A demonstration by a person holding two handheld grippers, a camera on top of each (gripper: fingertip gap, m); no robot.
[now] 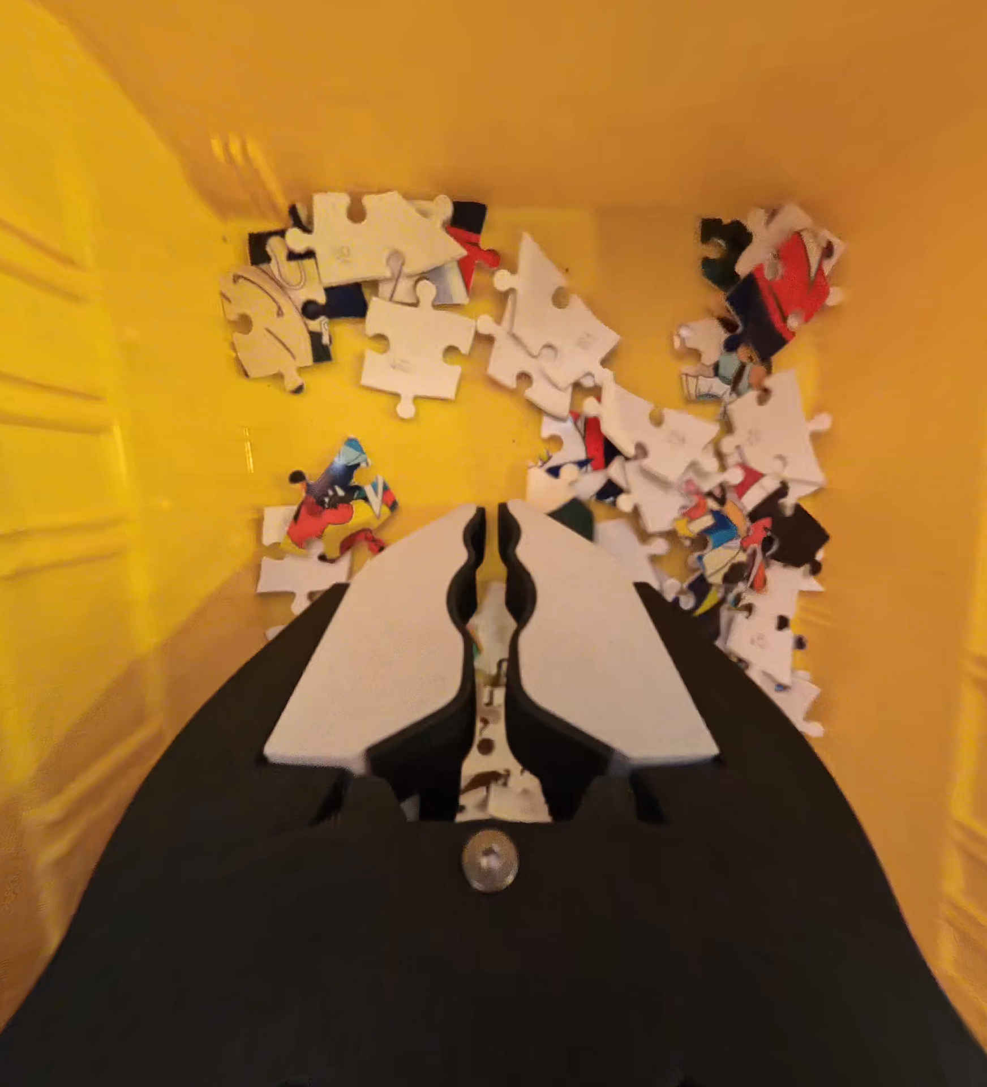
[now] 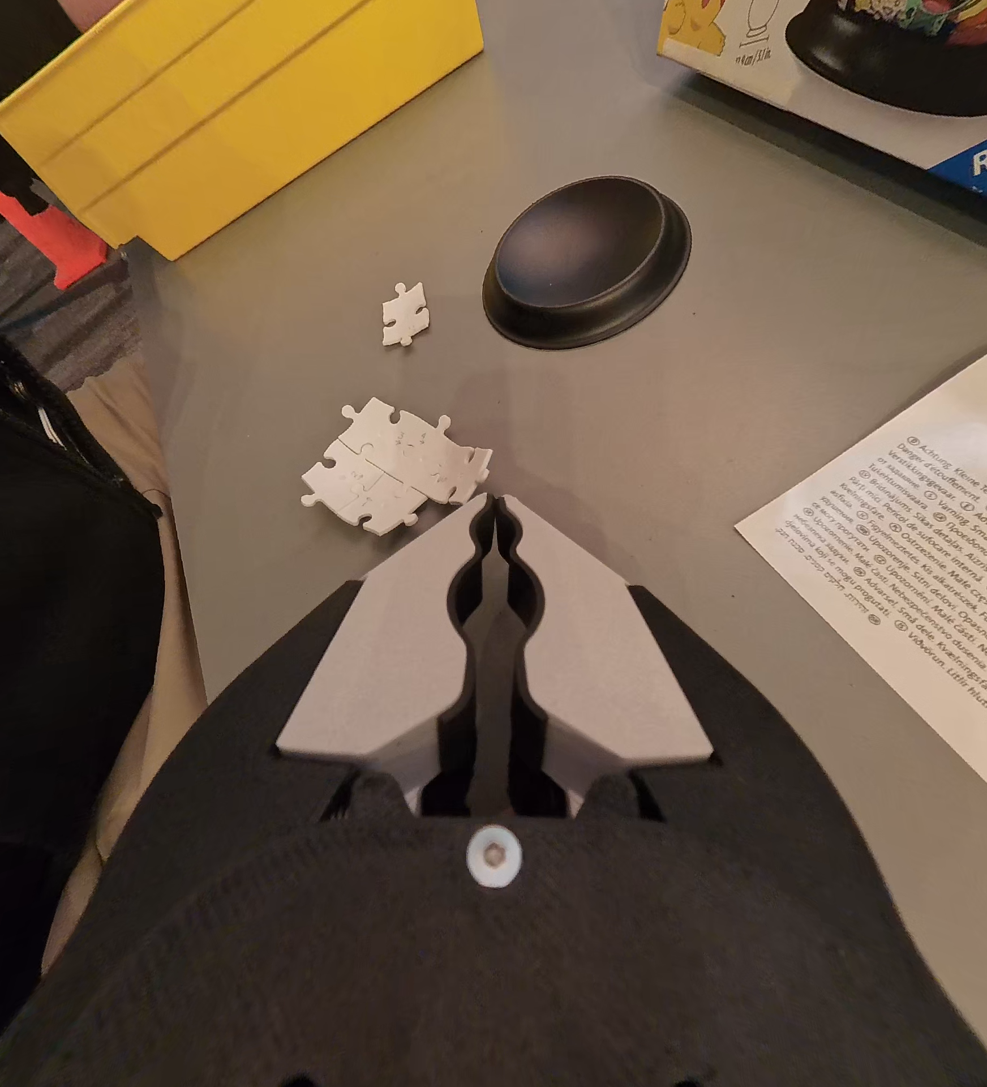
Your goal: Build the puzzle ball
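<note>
1. Grey table (image 2: 626,470) carries a yellow bin (image 2: 232,123), black stand (image 2: 585,264), box (image 2: 891,88) at its far right corner and leaflet (image 2: 920,559) at its right edge.
2. Right gripper (image 2: 494,500): fingers nearly closed, holding nothing; the joined white pieces (image 2: 391,470) lie touching or just left of its tips, a single piece (image 2: 406,314) beyond.
3. Left gripper (image 1: 491,512): inside the bin, jaws narrow; whether they grip the printed piece (image 1: 488,706) seen through their gap, I cannot tell. Loose pieces (image 1: 685,447) lie ahead.

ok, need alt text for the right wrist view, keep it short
The right gripper, shut and empty, hovers over a grey table just beside a cluster of joined white puzzle pieces. Beyond lie a single white piece, a black dished stand, a yellow bin, the puzzle box and a printed sheet.
</note>
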